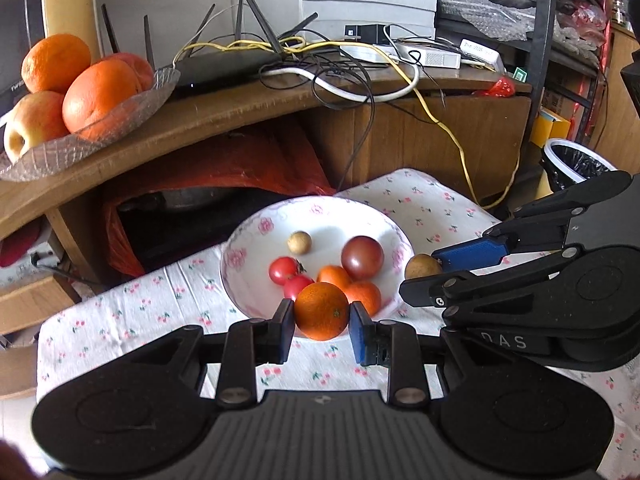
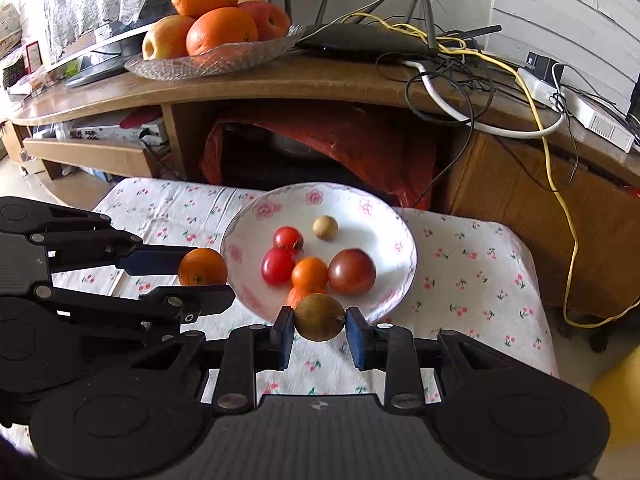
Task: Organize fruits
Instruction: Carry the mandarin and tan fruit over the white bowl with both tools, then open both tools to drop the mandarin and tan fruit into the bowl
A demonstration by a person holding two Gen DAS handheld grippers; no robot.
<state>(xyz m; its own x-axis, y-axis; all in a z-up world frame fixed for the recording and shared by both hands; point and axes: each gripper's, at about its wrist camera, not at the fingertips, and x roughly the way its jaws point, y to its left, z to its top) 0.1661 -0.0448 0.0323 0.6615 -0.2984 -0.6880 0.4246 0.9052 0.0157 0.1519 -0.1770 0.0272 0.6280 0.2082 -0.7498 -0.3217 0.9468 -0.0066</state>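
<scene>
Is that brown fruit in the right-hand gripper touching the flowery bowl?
Cannot tell. In the right wrist view the brown fruit, pinched between the fingers, overlaps the bowl rim. The left wrist view shows it just beside the rim, with no clear gap or contact.

Glossy white ceramic bowl with pink flowers on a printed cotton cloth covering the tabletop; matt black plastic fingers with blue pads; dimpled-skin orange; textured clear glass dish on varnished wood shelf.
</scene>
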